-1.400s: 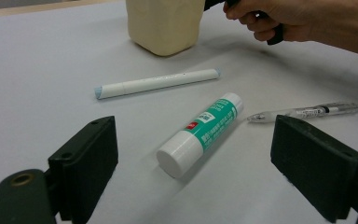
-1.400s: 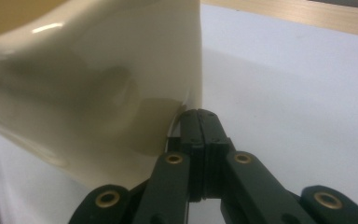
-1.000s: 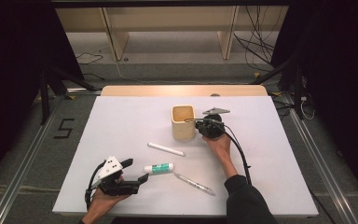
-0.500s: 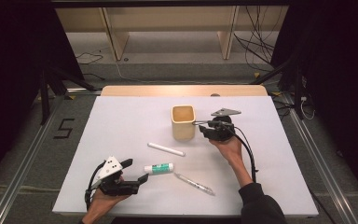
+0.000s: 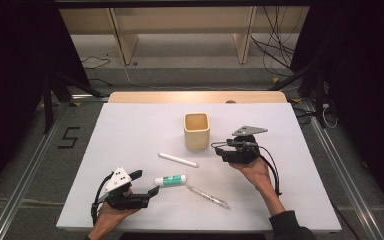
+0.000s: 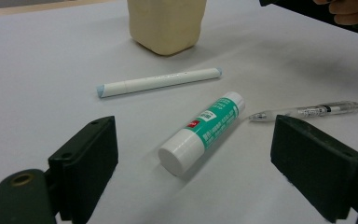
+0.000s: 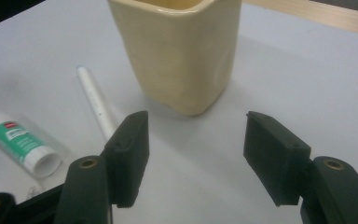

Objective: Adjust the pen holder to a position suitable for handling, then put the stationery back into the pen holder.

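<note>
Looking down from the high view, the white table [image 5: 130,135] carries a cream cup [image 5: 196,131] near its middle, a white marker [image 5: 178,160] lying in front of it, a green-and-white glue stick [image 5: 170,180] nearer the person, and a clear pen [image 5: 208,197] to the right of that. The left gripper [image 5: 147,192] rests low at the table's near left edge, its tips just short of the glue stick, while the right gripper [image 5: 217,148] hovers just beside the cup's right side, apart from it. From the left gripper view, the black fingers [image 6: 87,163] stand spread wide and released, with the glue stick [image 6: 202,132] lying ahead between them, untouched; the marker [image 6: 158,82], pen [image 6: 307,111] and cup [image 6: 167,23] lie beyond. From the right gripper view, the fingers [image 7: 131,154] have just been opening and stand apart with nothing between them, the cup [image 7: 182,51] upright just ahead, the marker [image 7: 95,103] and glue stick [image 7: 21,142] off to the left.
</note>
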`<state>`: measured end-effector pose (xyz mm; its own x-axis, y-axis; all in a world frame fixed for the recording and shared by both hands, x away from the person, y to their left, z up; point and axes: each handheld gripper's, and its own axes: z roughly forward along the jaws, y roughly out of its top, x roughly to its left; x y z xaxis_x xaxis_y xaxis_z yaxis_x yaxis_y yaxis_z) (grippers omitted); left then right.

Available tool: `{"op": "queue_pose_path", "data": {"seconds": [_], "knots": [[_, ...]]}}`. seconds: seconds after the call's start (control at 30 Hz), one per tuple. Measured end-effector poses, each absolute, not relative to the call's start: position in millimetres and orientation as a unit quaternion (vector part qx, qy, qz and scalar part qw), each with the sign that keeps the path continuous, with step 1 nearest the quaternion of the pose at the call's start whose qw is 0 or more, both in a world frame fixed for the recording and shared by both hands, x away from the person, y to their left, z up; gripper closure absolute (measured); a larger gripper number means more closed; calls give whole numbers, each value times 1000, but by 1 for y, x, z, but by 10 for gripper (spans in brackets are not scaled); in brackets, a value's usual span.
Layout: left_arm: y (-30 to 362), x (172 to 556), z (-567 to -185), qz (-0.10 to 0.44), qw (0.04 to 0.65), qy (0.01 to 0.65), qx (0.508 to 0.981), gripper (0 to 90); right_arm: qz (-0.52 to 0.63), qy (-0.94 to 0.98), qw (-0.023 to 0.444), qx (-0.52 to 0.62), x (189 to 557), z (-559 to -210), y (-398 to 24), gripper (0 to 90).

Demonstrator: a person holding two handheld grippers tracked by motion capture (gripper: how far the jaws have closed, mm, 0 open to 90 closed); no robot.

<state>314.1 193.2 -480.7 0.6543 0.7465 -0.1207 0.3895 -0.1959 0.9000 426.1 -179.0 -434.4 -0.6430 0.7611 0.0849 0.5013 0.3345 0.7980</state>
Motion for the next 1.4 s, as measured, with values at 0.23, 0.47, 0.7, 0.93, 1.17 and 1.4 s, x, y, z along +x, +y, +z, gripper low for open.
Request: {"op": "queue_pose_path", "data": {"seconds": [0.23,0.47,0.7,0.93,1.17,1.4], "knots": [[193,314,-480,174,508,377,755,146,419,815,135,376,411,-428,-173,367],[192,315,-480,173,508,377,755,146,413,825,120,366,400,-428,-168,335],[194,314,-480,175,510,379,752,146,402,842,100,347,391,-432,-156,299],[196,312,-480,178,509,381,751,146,389,858,86,326,383,-434,-141,291],[196,312,-480,178,510,381,750,146,378,868,77,311,374,-435,-133,292],[195,313,-480,177,508,380,752,146,365,880,65,297,367,-439,-128,304]]}}
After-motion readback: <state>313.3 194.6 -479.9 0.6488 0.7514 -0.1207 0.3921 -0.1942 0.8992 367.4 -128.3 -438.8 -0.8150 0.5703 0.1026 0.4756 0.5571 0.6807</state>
